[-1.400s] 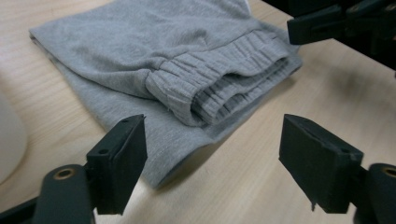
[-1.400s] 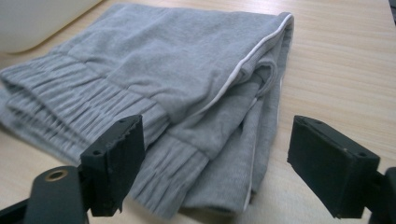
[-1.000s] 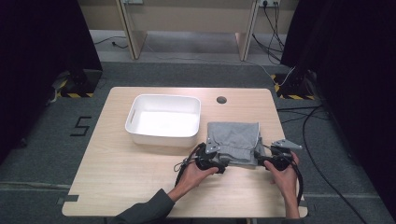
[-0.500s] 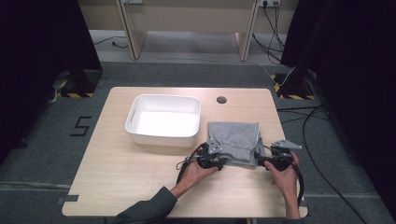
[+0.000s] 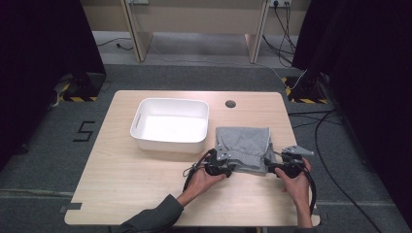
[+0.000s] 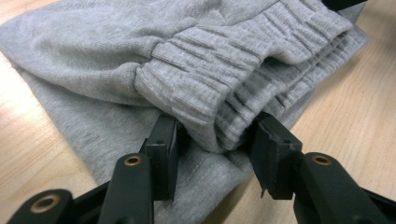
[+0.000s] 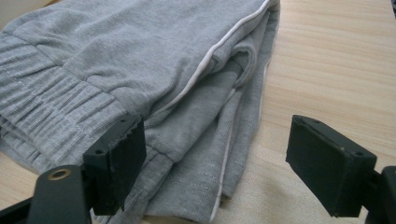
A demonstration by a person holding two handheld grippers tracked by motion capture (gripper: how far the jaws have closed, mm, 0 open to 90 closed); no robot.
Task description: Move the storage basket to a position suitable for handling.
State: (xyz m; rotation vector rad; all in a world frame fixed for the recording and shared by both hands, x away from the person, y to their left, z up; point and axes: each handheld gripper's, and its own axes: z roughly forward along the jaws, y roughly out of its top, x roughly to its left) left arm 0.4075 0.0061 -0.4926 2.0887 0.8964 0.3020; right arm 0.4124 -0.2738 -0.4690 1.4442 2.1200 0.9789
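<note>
while the folded grey garment (image 5: 243, 148) lies on the tabletop (image 5: 145, 194) just right of the white bin (image 5: 170, 124), both claws sit at its near edge. the left claw (image 6: 215, 140) has just been closing, and in the left gripper view its jaws now press from both sides on the ribbed waistband (image 6: 219, 84), so it grips that thick bundle of layers. the right claw (image 7: 215, 158) stands open: one jaw lies against the cloth at the near right corner, the other hangs well apart over bare wood, with nothing pinched.

the step in hand looks like taking hold of the garment at two points, probably to lift it toward the bin. to do it well, i'd slide the right claw further in so that all the stacked layers, including the one with the white piping (image 7: 219, 44), come between the jaws before closing; catching only the top layer would likely let the fold fall open on lifting. the left grip should bite deep enough past the waistband's edge that it cannot slip off. then both hands should rise together and level, keeping the cloth taut between them.

counted: one garment, one bin, two claws, one tabletop with one round hole (image 5: 230, 104) near its far edge.
</note>
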